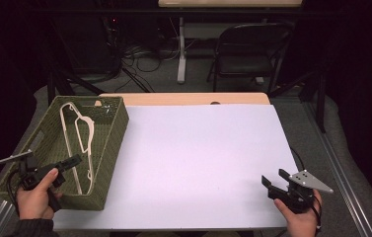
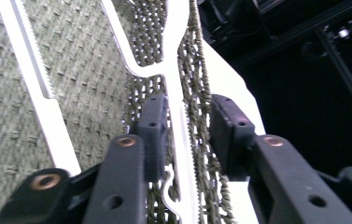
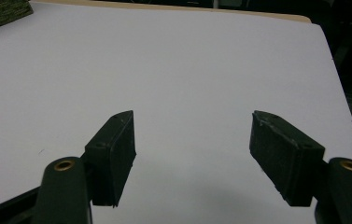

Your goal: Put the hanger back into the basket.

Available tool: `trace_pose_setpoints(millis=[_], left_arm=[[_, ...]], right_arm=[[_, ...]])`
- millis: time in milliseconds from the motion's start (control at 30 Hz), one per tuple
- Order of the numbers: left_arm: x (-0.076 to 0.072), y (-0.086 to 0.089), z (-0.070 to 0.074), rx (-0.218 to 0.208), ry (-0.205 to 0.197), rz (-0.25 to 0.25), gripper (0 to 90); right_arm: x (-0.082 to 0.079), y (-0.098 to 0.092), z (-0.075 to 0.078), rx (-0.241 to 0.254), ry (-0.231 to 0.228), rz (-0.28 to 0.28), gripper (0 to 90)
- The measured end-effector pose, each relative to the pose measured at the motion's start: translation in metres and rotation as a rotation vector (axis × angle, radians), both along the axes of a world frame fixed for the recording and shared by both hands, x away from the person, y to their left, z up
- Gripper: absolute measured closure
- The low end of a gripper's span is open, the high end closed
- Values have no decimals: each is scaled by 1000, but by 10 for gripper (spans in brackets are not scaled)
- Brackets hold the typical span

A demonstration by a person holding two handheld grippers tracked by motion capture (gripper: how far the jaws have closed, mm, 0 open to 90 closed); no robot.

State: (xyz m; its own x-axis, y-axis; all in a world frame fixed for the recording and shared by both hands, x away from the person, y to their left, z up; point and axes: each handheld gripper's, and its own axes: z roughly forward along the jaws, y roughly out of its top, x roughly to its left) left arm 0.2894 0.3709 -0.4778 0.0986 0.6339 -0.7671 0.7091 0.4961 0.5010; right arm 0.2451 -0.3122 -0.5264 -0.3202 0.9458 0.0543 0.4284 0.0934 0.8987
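lying in the woven basket (image 1: 112, 143), the white hanger (image 2: 176, 88) runs between the spread pads of the left gripper (image 2: 187, 126), untouched by them, and being light, stiff and slippery plastic, likely grips best on its toothed bar.

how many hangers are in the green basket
1 that shows for sure: a white plastic hanger lies in the green woven basket at the table's left, one bar between the left gripper's parted jaws. More could lie beneath it.
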Motion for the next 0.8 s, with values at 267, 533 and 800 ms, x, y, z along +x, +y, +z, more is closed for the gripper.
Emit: trace_pose_setpoints(millis=[267,533,800], left_arm=[[1,-1,3,56,-12,-8,531],[1,-2,8,128,-15,-36,469],[-4,-11,23,324,-82,-54,417]], right_arm=[[0,0,-1,7,-26,-10,310],[0,0,0,-2,-4,-2,310],[-1,1,1,-8,1,-2,310]])
